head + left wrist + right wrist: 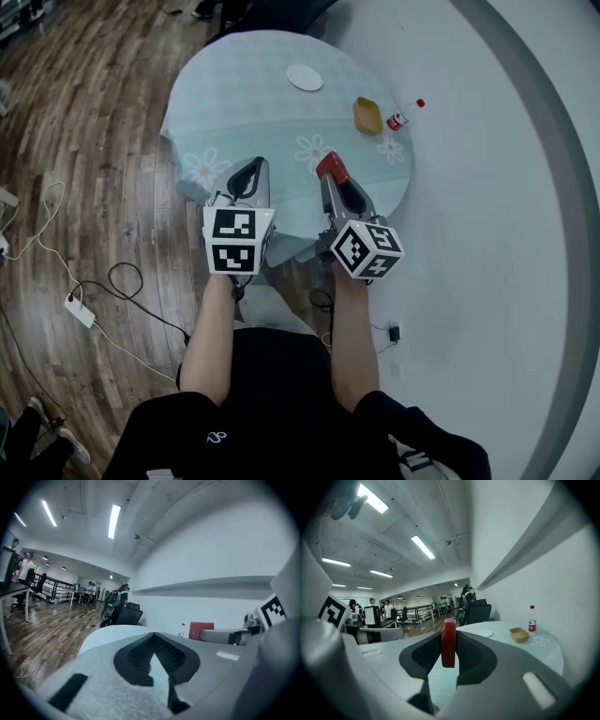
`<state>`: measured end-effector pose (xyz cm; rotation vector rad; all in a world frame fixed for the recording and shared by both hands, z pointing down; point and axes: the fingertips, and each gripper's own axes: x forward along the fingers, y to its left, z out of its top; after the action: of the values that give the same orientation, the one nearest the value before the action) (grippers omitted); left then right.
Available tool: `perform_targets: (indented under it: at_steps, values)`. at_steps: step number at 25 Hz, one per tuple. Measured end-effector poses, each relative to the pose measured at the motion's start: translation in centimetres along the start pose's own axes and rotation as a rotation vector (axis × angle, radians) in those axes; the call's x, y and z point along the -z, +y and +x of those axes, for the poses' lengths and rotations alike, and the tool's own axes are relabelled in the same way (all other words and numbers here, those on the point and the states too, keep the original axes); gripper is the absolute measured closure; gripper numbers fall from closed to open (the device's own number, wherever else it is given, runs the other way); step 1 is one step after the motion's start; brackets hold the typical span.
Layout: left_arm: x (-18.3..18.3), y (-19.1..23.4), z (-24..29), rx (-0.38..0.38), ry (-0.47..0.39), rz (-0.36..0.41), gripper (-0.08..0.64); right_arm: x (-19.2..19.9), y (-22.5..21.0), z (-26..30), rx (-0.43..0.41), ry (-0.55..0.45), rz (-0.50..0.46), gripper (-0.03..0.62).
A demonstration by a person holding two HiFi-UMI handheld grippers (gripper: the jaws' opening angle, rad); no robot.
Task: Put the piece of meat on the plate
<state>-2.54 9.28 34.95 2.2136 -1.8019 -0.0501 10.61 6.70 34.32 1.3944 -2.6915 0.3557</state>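
**Q:** What does the head view show?

**A:** A person seen from above, holding a gripper in each hand over the near edge of a round table [246, 103]. The table has a pale blue cloth with flower prints. A white plate [305, 78] sits empty near the far edge. A small tan bowl [367, 114] and a red-capped bottle [405, 116] stand to its right.

**Q:** Where is the piece of meat?

**A:** The piece of meat [330, 166], a flat red slab, is clamped in the right gripper [337, 185]. The right gripper view shows it edge-on between the ribbed pads, which press on both broad faces. That is probably so the thin slab cannot droop or slip while carried. It is in the air, well apart from the plate.

**Q:** And the left gripper?

**A:** The left gripper [251, 167] has its jaws closed tip to tip with nothing between them. It hangs beside the right one and seems idle, since one grip is enough for the meat.

**Q:** What remains?

**A:** As I read it, the carry across the table and the release over the plate are not yet done
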Motion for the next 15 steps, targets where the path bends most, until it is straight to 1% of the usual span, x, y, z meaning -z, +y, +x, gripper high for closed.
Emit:
perform_targets:
  at_steps: [2, 4, 6, 8, 12, 15]
  values:
    - [-0.3, 0.5, 2.9, -0.002, 0.006, 0.013, 0.566, -0.5, -1.9, 2.7, -0.011, -0.008, 0.023, 0.492]
    - [-1.0, 1.5, 5.9, -0.007, 0.02, 0.044, 0.566, -1.1, -3.8, 6.2, -0.031, -0.02, 0.105, 0.492]
    - [-1.8, 3.1, 8.7, -0.043, 0.047, 0.085, 0.566, -1.5, -5.1, 10.4, -0.07, -0.017, 0.186, 0.492]
    - [-2.5, 5.1, 11.4, -0.087, 0.08, 0.114, 0.566, -2.1, -6.0, 14.4, -0.104, -0.006, 0.209, 0.492]
    - [-2.8, 7.7, 17.6, -0.13, 0.142, 0.129, 0.566, -2.9, -9.0, 21.2, -0.146, -0.015, 0.284, 0.492]
    - [-3.3, 7.5, 22.4, -0.119, 0.15, 0.105, 0.566, -3.2, -12.1, 24.7, -0.157, 0.0, 0.307, 0.492]
